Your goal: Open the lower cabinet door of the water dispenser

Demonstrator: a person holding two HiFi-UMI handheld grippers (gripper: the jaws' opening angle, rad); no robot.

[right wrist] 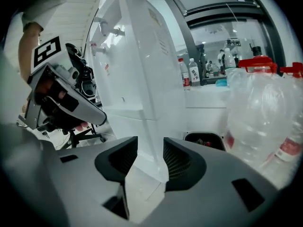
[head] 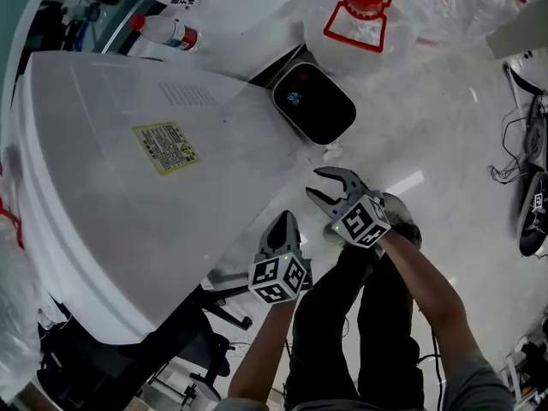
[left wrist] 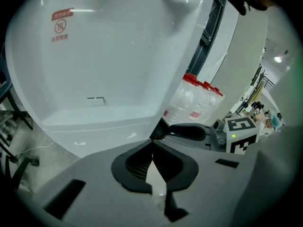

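The white water dispenser (head: 128,187) stood left of both grippers, its lower cabinet door (right wrist: 124,124) just ahead of them. The right gripper (head: 313,182) had its fingers spread, in line with the cabinet's corner. The left gripper (head: 285,219) had its fingers pressed together, empty.

Bin (head: 313,103): glossy black lid, light rim, standing on pale floor (head: 445,101). Large clear water jugs (head: 364,11): red caps, red handles, clear plastic wrap, grouped just beyond bin. Two small labelled bottles (head: 167,31) side by side at top left, one red-capped; in right gripper view upright on white surface (right wrist: 208,98). Black chair base (head: 218,306) at lower left. Dark cables (head: 514,139) loose on floor at right edge.
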